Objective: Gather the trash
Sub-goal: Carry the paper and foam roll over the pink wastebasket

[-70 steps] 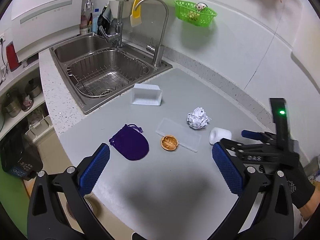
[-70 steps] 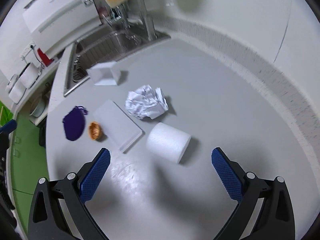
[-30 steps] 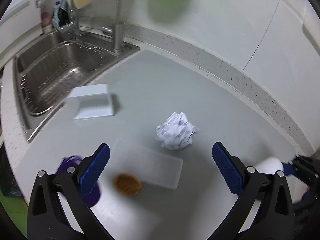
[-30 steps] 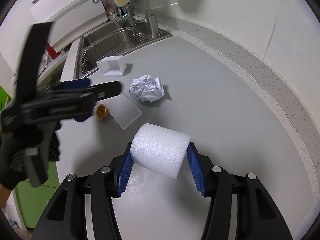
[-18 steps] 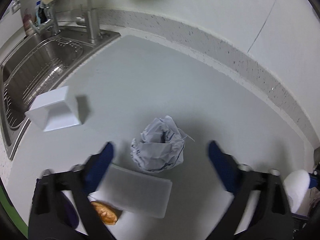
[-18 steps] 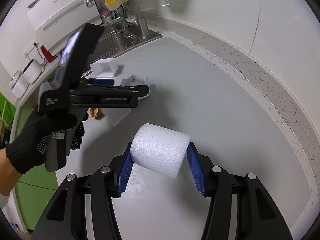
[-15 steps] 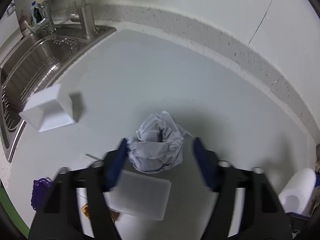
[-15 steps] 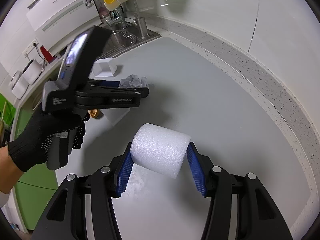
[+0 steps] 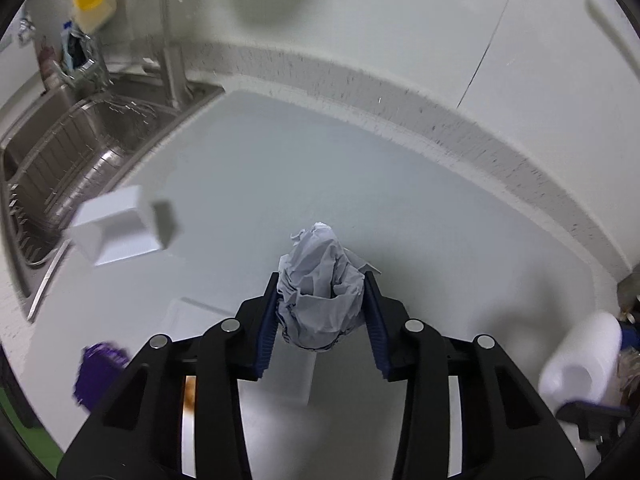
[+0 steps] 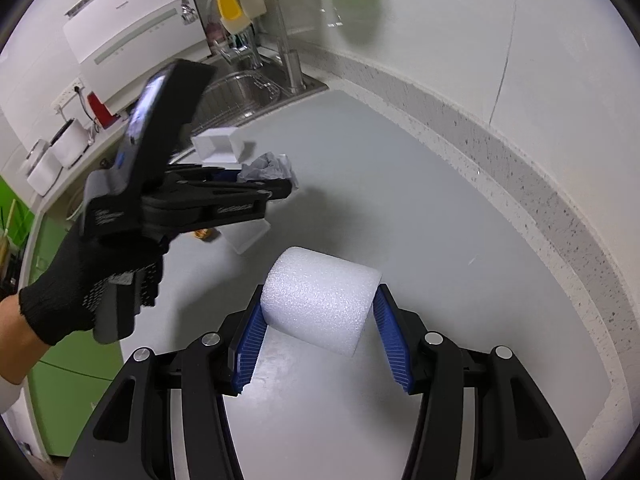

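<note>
Crumpled paper ball point(image 9: 320, 288): mid-bench, between the closing jaws of the left gripper point(image 9: 320, 320), pads pressing its sides; grip gently, lift straight. Foam roll point(image 10: 320, 300): clenched by right gripper point(image 10: 320, 344), near right. White tub point(image 9: 116, 228), far left: contents unseen. Sink point(image 9: 60, 152): rack only.

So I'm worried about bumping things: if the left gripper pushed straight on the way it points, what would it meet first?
Probably bare countertop. The left gripper, jaws closing on the crumpled paper ball, aims steeply down; the white box sits off left. Depth is uncertain.
</note>
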Motion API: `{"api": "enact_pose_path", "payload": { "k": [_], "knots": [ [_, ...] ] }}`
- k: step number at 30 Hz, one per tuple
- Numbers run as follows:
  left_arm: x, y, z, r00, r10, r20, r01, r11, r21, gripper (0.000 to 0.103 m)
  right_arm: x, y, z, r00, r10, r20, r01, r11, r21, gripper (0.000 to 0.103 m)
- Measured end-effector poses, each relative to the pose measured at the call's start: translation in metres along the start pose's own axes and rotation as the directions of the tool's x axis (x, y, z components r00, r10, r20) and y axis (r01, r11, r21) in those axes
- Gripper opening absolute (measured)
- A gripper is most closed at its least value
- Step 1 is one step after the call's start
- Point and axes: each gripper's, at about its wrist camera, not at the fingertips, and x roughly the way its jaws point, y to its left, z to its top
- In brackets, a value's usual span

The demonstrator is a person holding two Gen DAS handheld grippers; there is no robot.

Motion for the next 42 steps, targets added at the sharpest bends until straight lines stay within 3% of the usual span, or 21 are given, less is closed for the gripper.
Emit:
{"api": "enact_pose_path", "payload": {
  "k": [8,15,21,27,30,35,42],
  "knots": [
    [-0.103,0.032,-0.047,0.991,0.061,0.121,-0.051,0.995,-0.088,0.039,-0.022,0.05,0.008,0.996,0.066,0.067,-0.058,0.992,-0.116,0.052],
    [-0.194,0.08,-0.119,0.966,0.185,0.183,-0.137,0.959,-0.247,0.04,-0.025,0.13,0.018,0.976,0.206,0.076,-0.178,0.945,-0.273,0.052],
    [-0.258,0.131,-0.197,0.931,0.33,0.159,-0.241,0.879,-0.412,0.04,-0.011,0.216,0.018,0.938,0.345,0.015,-0.311,0.863,-0.399,0.052],
    [-0.304,0.189,-0.283,0.894,0.441,0.08,-0.328,0.765,-0.555,0.04,0.015,0.32,0.006,0.897,0.434,-0.084,-0.413,0.756,-0.507,0.052],
    [-0.31,0.22,-0.32,0.888,0.459,0.044,-0.342,0.721,-0.603,0.04,0.036,0.365,-0.001,0.885,0.447,-0.129,-0.442,0.72,-0.535,0.052],
    [-0.288,0.274,-0.374,0.899,0.439,-0.013,-0.338,0.673,-0.657,0.04,0.089,0.424,-0.018,0.882,0.432,-0.192,-0.459,0.688,-0.562,0.052],
    [-0.197,0.359,-0.454,0.926,0.364,-0.098,-0.321,0.628,-0.709,0.04,0.204,0.484,-0.056,0.875,0.383,-0.297,-0.484,0.665,-0.569,0.052]
  ]
}}
